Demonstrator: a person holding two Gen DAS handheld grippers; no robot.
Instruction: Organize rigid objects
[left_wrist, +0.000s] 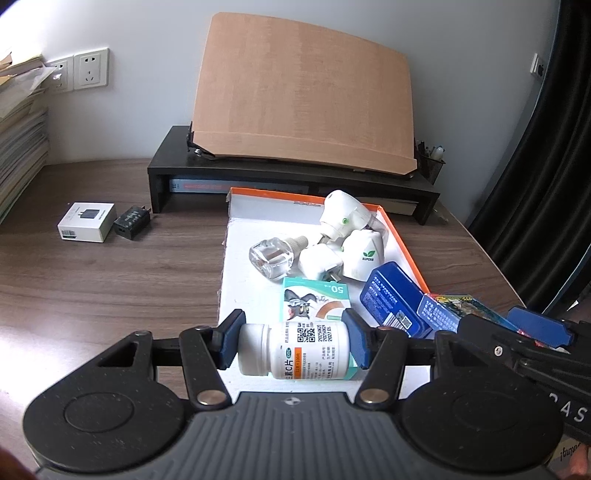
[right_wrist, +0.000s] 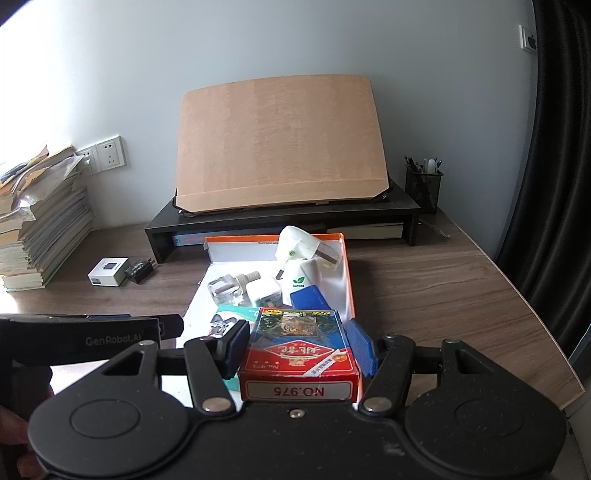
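Orange-rimmed and white inside, the shallow box (left_wrist: 400, 242) on the wooden tabletop (left_wrist: 110, 288) already carries most of the loose things: a clear glass bottle (left_wrist: 269, 258), a white plug adapter (left_wrist: 320, 264), two white plug-in devices (left_wrist: 341, 218) at its far right, a green-and-white carton (left_wrist: 316, 301) and a blue case (left_wrist: 389, 301) nearer the front. By the look of it the sorting is well advanced.

Two more pieces are on their way. The left gripper (left_wrist: 293, 345) has its blue pads pressed on the cap and base of a white pill bottle (left_wrist: 293, 350), held sideways over the near end of the box, above the green-and-white carton; its jaws stand only as wide as the bottle is long. The right gripper (right_wrist: 299, 349) is closed partway on a red card box (right_wrist: 299, 354) with a tiger picture, pads against both its long sides, at the near right of the box, just in front of the blue case.

Left outside are a small white charger box (left_wrist: 86, 227) and a black charger (left_wrist: 132, 222), side by side on the far left of the tabletop, well apart from the box. My judgement is that these two remain to be gathered once the held pieces are set down. Whether the book pile, the stand and the pen cup belong to the job cannot be told.
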